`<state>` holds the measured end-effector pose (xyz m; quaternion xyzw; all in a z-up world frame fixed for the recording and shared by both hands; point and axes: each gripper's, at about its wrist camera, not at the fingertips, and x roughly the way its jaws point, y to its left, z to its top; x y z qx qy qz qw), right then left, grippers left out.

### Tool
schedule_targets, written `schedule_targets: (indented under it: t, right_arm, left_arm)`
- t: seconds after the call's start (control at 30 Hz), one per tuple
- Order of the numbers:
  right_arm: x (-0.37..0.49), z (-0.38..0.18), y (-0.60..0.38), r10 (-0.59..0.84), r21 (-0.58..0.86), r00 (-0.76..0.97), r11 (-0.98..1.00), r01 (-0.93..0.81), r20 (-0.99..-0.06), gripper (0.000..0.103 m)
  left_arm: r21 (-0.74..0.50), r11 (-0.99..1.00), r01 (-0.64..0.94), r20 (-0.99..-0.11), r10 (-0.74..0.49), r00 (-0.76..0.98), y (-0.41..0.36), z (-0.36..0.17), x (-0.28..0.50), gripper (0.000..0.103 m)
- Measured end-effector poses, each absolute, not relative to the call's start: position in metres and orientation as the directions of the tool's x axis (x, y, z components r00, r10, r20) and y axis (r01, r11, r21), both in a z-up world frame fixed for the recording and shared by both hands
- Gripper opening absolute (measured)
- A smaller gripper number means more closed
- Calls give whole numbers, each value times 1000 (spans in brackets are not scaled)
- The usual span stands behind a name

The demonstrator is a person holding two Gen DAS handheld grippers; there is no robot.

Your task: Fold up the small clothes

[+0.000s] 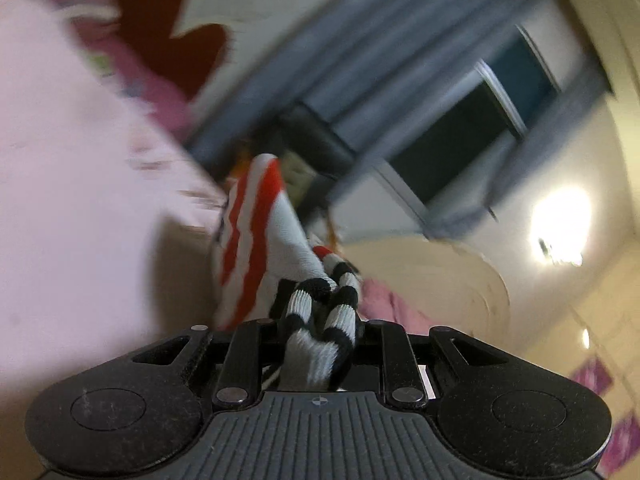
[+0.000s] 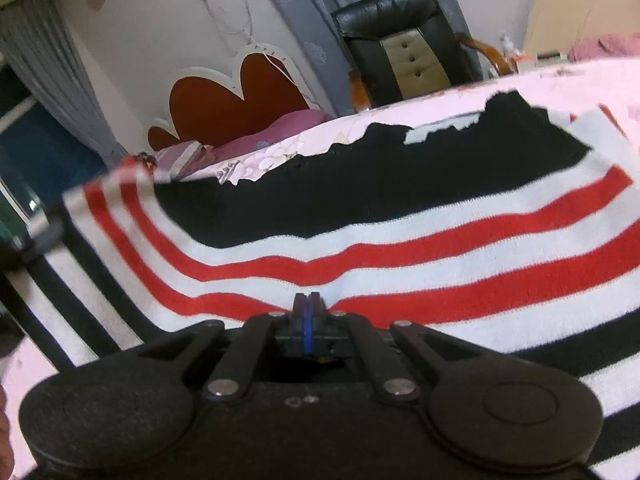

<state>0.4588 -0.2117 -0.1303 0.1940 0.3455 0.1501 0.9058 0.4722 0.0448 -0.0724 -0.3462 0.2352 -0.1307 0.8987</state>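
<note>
In left view, sweater (image 1: 256, 240) bunched, right view, spread

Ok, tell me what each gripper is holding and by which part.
The left gripper holds the striped sweater by a bunched black-and-white ribbed edge. The right gripper is shut at the sweater's red-and-white stripes; whether it pinches the cloth cannot be told.

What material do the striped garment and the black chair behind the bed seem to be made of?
The striped garment looks like knitted yarn, soft and matte: ribbed stitches show on its black-and-white hem, bunched in the left gripper. The black chair seems to be leather or imitation leather: smooth, slightly shiny, with a buttoned beige panel.
</note>
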Motion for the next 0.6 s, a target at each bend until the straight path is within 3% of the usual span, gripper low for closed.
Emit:
schedule_targets:
  t: [0.13,0.17,0.33,0.4,0.47,0.53,0.6]
  right_arm:
    - [446,-117,-247,391,542,752,838,-53,-531,0]
    - [438,-113,-266,376,576,773,817,-16,-511,11]
    - [403,-101,-348,323,671,817,734,102,-478,15]
    - [392,-98,-374,341,715,818,689,118,-464,23]
    - [381,-97,-394,355,752,820,646,131,-449,32]
    - [373,-98,-405,365,779,824,611,138,-433,42]
    - [369,-100,-408,385,800,822,584,135,-420,42]
  left_arm:
    - [-600,788,139,-406,-449,796,-23,-53,486,21]
    - [-579,801,155,-432,-462,775,-42,-54,488,21]
    - [-479,857,188,-600,-476,643,-125,-86,493,21]
    - [-414,885,212,-635,-448,630,-146,-97,487,30]
    - [-437,858,269,-602,-502,621,-154,-95,472,76]
    - [-433,843,319,-574,-531,624,-159,-80,457,77]
    - [-455,827,331,-528,-549,648,-139,-60,442,73]
